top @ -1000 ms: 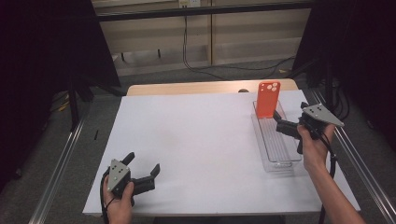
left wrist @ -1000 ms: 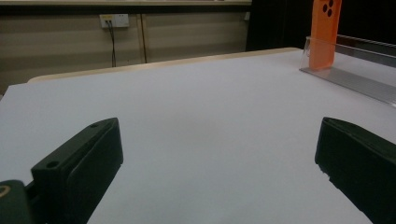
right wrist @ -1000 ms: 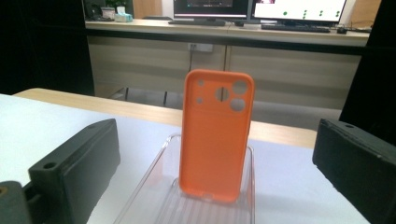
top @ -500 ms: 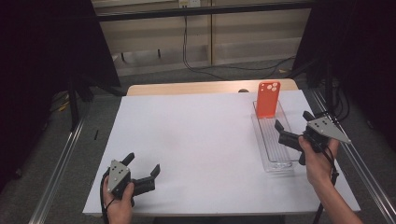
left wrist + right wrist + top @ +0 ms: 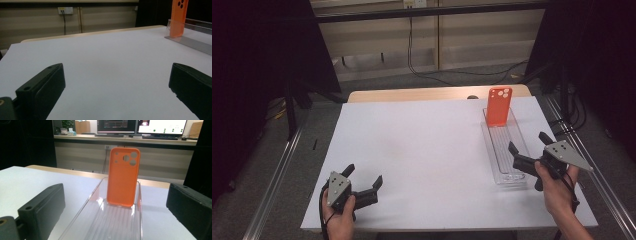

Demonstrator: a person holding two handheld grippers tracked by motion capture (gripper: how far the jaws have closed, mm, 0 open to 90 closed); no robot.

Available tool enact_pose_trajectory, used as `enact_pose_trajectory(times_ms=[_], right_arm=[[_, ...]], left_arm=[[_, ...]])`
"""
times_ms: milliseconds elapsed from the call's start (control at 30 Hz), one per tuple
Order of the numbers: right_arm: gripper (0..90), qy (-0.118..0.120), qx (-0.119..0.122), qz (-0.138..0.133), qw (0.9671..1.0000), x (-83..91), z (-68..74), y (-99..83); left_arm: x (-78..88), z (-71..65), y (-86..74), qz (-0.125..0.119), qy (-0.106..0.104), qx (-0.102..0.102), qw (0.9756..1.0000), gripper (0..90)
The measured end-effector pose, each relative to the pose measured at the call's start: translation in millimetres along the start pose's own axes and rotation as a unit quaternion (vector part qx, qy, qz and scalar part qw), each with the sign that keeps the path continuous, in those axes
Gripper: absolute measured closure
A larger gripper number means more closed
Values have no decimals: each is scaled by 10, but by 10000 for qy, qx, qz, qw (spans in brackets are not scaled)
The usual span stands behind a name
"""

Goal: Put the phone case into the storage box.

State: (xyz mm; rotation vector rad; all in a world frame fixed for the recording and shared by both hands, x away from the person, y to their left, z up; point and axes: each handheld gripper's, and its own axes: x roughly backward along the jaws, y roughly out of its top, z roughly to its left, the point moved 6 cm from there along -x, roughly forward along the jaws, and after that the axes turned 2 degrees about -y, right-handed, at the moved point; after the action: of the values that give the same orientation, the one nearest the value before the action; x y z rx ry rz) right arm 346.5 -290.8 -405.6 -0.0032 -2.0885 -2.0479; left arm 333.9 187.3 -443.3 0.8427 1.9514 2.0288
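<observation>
One orange case in clear tray

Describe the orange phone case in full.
The orange phone case is a matte, rubbery-looking shell with round camera cut-outs in its upper corner. It stands upright at the far end of the clear ribbed tray, bottom edge on the tray floor, apparently leaning on the end wall. Nothing grips it: the right gripper hangs open at the tray's near end.

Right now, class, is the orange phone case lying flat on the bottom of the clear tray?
No: the orange phone case stands upright at the far end of the clear tray, leaning against its end wall.
</observation>
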Motion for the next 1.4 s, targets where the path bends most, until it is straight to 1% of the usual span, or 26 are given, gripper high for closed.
enact_pose_trajectory(times_ms=[100, 167, 300, 333, 500, 600, 700, 767, 833, 900, 933, 967, 1033, 1133, 1200, 1233, 1333, 1400], right_arm=[[14, 68, -30, -4, 10000, 44, 11, -23], [14, 69, -19, -24, 10000, 87, 21, -32], [9, 253, -36, -34, 9997, 181, 65, -77], [8, 294, -70, -20, 9995, 202, 72, -96], [3, 359, -64, 66, 9993, 278, 82, -186], [0, 377, -1, 42, 9993, 334, 90, -203], [0, 427, 24, 45, 9991, 391, 99, -217], [0, 406, 85, 64, 9991, 428, 90, -244], [0, 383, 60, 57, 9992, 467, 71, -275], [0, 403, 103, 78, 9991, 496, 59, -317], [0, 365, 145, 84, 9992, 515, 49, -337], [0, 349, 135, 73, 9993, 529, 39, -352], [0, 334, 174, 148, 9992, 554, 8, -387], [0, 251, 93, 165, 9995, 582, -54, -433], [0, 179, 123, 87, 9997, 616, -76, -448], [0, 179, 117, 35, 9998, 629, -89, -443], [0, 201, 59, 6, 9998, 647, -117, -453], [0, 171, 178, 44, 9997, 659, -127, -482]], left_arm=[[4, -3, 5, -9, -5, 9, 10000, 6], [6, -9, 2, -9, -5, 25, 10000, 6], [8, -11, 3, -7, 3, 6, 10000, 6], [6, -13, 2, -2, -7, -2, 10000, 6], [15, -24, 2, -7, -4, 6, 10000, 7], [22, -23, 2, -7, 23, -24, 10000, 6], [33, -22, -3, -6, 4, -47, 10000, 7], [40, -18, -12, 15, 10, -25, 10000, 8], [48, -22, -14, 13, 15, -29, 10000, 7], [53, -24, -14, -4, 27, -8, 10000, 6], [57, -23, -19, 25, 21, -22, 10000, 6], [59, -21, -20, 28, 25, -38, 10000, 6], [60, -21, -24, 28, 37, -46, 10000, 6], [62, -12, -34, 62, 66, -53, 9999, 7], [83, -17, -59, 110, 25, 9, 9999, 8], [88, -16, -64, 117, 29, 19, 9999, 6], [94, -6, -52, 71, 46, 6, 10000, 8], [92, -1, -56, 85, 37, 0, 10000, 7]])
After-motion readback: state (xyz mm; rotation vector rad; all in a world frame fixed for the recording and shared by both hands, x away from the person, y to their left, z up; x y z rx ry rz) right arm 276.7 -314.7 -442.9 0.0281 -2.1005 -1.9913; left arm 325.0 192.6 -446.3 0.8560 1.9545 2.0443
